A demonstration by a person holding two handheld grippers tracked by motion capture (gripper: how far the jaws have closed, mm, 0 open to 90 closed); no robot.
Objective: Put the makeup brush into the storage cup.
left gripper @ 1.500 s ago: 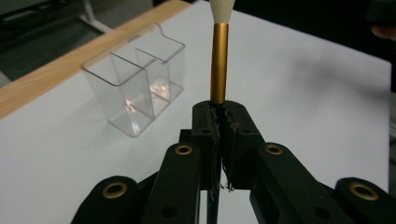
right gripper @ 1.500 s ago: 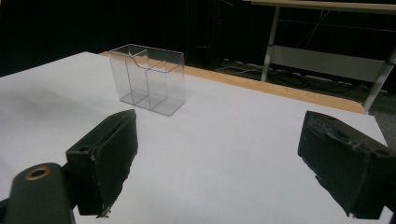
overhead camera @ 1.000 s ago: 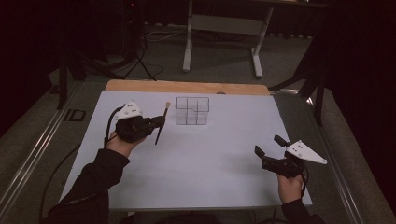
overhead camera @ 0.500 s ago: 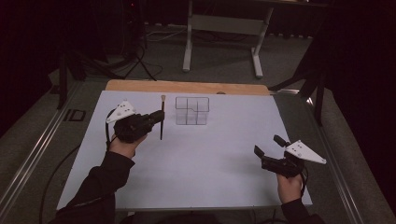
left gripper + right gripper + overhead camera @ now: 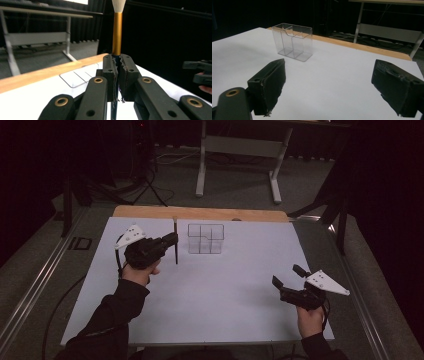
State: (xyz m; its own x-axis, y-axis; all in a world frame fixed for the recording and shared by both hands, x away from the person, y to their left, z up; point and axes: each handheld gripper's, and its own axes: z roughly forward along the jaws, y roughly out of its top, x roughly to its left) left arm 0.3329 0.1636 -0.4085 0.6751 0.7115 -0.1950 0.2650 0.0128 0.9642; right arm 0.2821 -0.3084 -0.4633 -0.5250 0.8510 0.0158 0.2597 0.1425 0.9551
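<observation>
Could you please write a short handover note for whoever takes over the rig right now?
Left gripper: shut on the brush, held upright, bristles up, just left of the clear holder.
Right gripper: open, holding nothing, low over the white table at the near right.
Done: brush picked up and brought beside the holder.
Left, probably: lower the brush into one of the holder's compartments and let go.

The surface (image 5: 200, 310) is a wide white sheet with a strip of bare wood (image 5: 200, 213) showing along its far edge. A clear plastic box (image 5: 205, 239) with several compartments stands directly on the white part, near the far edge and about midway across. The surface stands on a grey floor (image 5: 240, 185).
</observation>
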